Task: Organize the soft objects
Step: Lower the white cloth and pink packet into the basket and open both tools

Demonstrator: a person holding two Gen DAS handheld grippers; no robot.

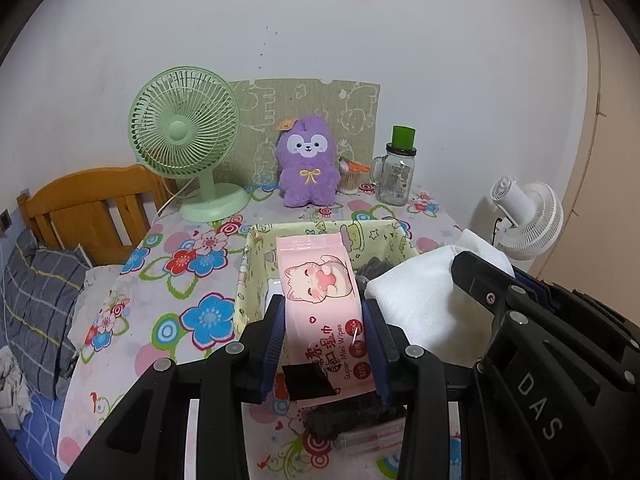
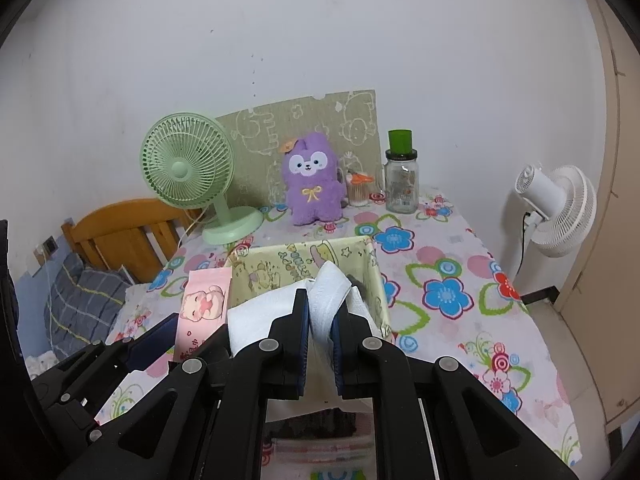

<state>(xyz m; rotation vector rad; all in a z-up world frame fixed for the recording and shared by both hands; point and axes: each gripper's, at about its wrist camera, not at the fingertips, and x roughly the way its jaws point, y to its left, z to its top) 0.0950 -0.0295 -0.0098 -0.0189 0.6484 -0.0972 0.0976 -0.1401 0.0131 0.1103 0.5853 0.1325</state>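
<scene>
My left gripper (image 1: pixel 325 312) is shut on a pink pack of wet wipes (image 1: pixel 320 280) with a cartoon cat on it, held above the near side of a yellow fabric basket (image 1: pixel 252 264). The same wipes pack (image 2: pixel 202 312) shows at the left of the right wrist view. My right gripper (image 2: pixel 323 312) is shut on a folded white cloth (image 2: pixel 326 292), which hangs over the basket (image 2: pixel 296 268). That white cloth (image 1: pixel 420 300) fills the right of the left wrist view. Something dark grey (image 1: pixel 372 270) lies inside the basket. A purple plush toy (image 1: pixel 306 162) sits upright at the back of the table.
A green desk fan (image 1: pixel 184 140) stands at the back left, a glass jar with a green lid (image 1: pixel 398 172) and a small cup of cotton swabs (image 1: pixel 349 178) at the back right. A white fan (image 2: pixel 556 208) stands off the table's right side. A wooden bed headboard (image 1: pixel 88 208) is left.
</scene>
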